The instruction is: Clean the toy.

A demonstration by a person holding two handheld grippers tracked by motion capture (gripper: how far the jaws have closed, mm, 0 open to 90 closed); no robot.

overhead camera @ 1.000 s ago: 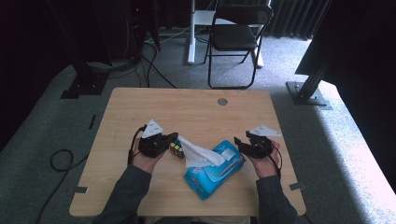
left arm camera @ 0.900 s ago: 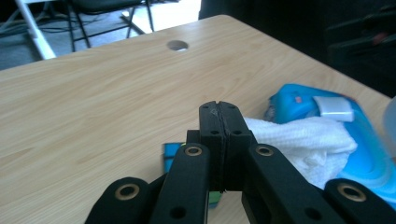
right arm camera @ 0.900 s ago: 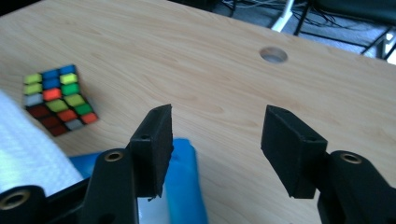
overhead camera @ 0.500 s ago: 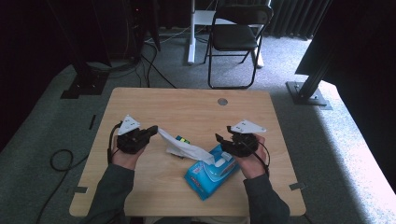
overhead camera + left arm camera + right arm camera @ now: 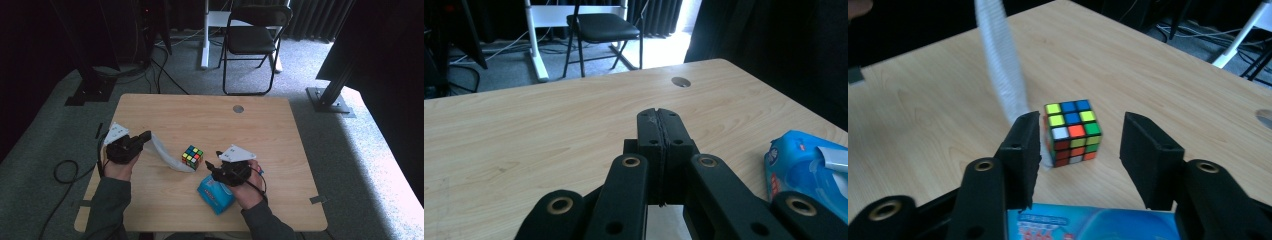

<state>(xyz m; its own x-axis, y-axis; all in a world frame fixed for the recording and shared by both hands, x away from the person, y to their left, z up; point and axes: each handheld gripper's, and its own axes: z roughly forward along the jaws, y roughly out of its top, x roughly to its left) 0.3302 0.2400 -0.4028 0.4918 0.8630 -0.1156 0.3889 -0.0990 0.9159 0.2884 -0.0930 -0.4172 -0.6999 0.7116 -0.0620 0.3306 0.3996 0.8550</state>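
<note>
My left gripper [image 5: 146,136] is at the table's left, shut on one end of a white wipe [image 5: 167,155]. The wipe sags to the right and its far end lies on the table beside a Rubik's cube [image 5: 192,156]. In the left gripper view the jaws [image 5: 658,120] are pressed together. My right gripper [image 5: 214,166] is open above the blue wipes pack [image 5: 216,195], and the hand rests over the pack. The right gripper view looks between the open jaws [image 5: 1080,125] at the cube [image 5: 1071,131], which stands farther off. The wipe [image 5: 1000,70] hangs to the cube's left, and the pack [image 5: 1088,225] lies below.
The wooden table [image 5: 260,130] has a round cable hole [image 5: 238,108] near its far edge. A black folding chair [image 5: 250,40] and a white desk leg [image 5: 205,35] stand beyond the table. Dark stands flank it on both sides.
My left gripper has moved left, drawing the wipe out of the pack and stretching it. My right gripper moved left and nearer, onto the pack. The cube stayed put.
</note>
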